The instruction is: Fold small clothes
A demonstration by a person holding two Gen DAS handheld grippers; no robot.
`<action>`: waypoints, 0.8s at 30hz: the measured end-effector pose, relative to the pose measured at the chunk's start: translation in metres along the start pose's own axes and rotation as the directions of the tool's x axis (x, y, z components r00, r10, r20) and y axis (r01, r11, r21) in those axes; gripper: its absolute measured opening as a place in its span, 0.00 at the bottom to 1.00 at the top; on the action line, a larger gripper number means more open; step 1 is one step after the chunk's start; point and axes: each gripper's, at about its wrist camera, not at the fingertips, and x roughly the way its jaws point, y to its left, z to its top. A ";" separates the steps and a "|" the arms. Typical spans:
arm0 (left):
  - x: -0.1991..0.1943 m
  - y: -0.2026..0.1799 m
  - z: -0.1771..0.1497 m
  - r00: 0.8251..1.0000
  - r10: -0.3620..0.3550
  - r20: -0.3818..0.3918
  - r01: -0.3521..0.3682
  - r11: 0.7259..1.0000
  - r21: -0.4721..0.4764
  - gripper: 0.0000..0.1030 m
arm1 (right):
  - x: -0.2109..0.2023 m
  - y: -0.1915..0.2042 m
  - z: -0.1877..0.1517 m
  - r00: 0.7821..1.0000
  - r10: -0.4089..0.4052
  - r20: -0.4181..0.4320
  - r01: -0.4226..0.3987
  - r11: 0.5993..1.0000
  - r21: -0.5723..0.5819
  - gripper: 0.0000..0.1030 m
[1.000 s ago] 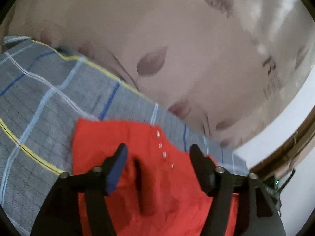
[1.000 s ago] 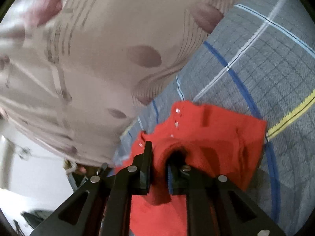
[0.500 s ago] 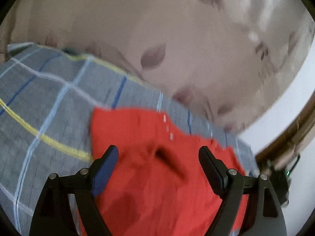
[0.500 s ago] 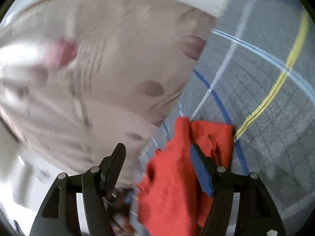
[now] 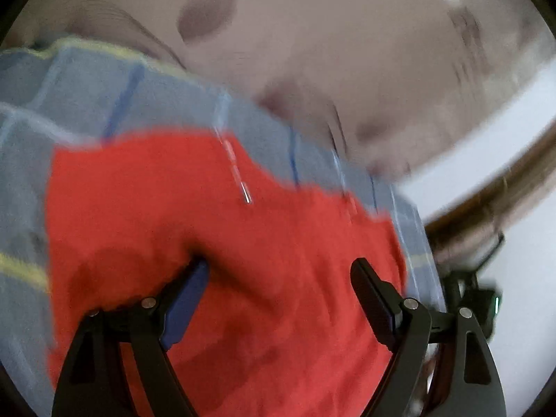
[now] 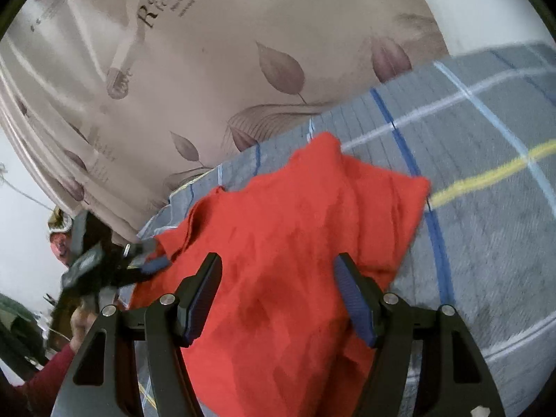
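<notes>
The red garment [image 6: 295,243] lies on the grey checked sheet [image 6: 486,173], close to the sheet's far edge, where the pink leaf-print cloth [image 6: 208,69] rises behind it. That is a good spot for folding, I think, because the sheet is soft and fairly flat there.

The right gripper [image 6: 278,299] hangs just over the near part of the garment. Its two fingers are spread wide apart and hold nothing. The red cloth shows in the gap between them. My guess is that the fingers are spread to get ready to pinch an edge.

The left gripper [image 5: 278,292] is also over the garment, on the side nearer the sheet's edge. Its fingers are wide apart too. One finger sits right by a raised fold of red cloth (the picture is too blurry to tell if it touches). It does not look like it is pinching anything.

The garment is bright red and looks thin and soft. It is not flat yet. It has bumps, wrinkles and a fold running up its middle. One corner points toward the leaf-print cloth, and another points toward the yellow stripe [image 6: 486,173] on the sheet. Small pale marks [image 5: 239,177] run in a line near its far edge; they may be snaps, but they are smeared. It is bunched, so the folding seems to be only partly done.
</notes>
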 end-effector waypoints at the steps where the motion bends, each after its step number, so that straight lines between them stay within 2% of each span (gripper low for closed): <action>1: -0.007 0.005 0.009 0.998 0.011 0.062 -0.010 1.000 -0.019 0.81 | -0.001 -0.003 0.001 1.000 0.004 0.010 -0.004 1.000 0.004 0.63; 2: -0.018 0.011 0.018 0.989 0.035 0.146 -0.029 0.999 -0.045 0.81 | -0.001 -0.005 0.002 1.000 0.005 0.012 -0.005 1.000 0.011 0.62; 3: -0.033 0.018 0.025 0.969 0.075 0.235 -0.059 0.995 -0.078 0.81 | 0.000 -0.008 0.002 1.000 0.008 0.009 -0.008 1.000 0.022 0.62; 5: -0.052 0.034 0.030 0.937 0.155 0.314 -0.116 0.983 -0.141 0.81 | 0.001 -0.008 0.002 1.000 0.010 0.012 -0.011 1.000 0.027 0.62; 7: -0.071 0.052 0.023 0.922 0.188 0.338 -0.125 0.972 -0.199 0.81 | -0.001 -0.007 0.000 1.000 0.010 0.023 -0.010 1.000 0.023 0.62; 10: -0.086 0.067 0.001 0.936 0.203 0.287 -0.152 0.970 -0.191 0.81 | -0.008 -0.011 0.000 0.999 0.024 0.041 -0.026 0.999 0.044 0.62; 13: -0.097 0.074 -0.040 0.959 0.185 0.217 -0.166 0.981 -0.102 0.81 | -0.023 -0.019 -0.007 0.997 0.049 0.058 -0.055 0.993 0.100 0.64; 17: -0.099 0.077 -0.084 0.974 0.186 0.131 -0.190 0.981 0.023 0.81 | -0.045 -0.022 -0.028 0.998 0.052 0.040 -0.056 0.991 0.118 0.64; 20: -0.102 0.080 -0.106 0.985 0.133 0.109 -0.137 0.990 0.035 0.81 | -0.057 -0.010 -0.043 1.000 0.010 0.003 -0.010 0.999 0.049 0.64; 22: -0.101 0.078 -0.111 0.986 0.130 0.108 -0.136 0.990 0.049 0.81 | -0.059 0.003 -0.052 0.998 -0.054 -0.029 0.053 0.998 -0.032 0.64; 24: -0.100 0.073 -0.114 0.984 0.124 0.129 -0.134 0.988 0.074 0.81 | -0.059 0.013 -0.059 0.995 -0.082 -0.049 0.077 0.992 -0.096 0.63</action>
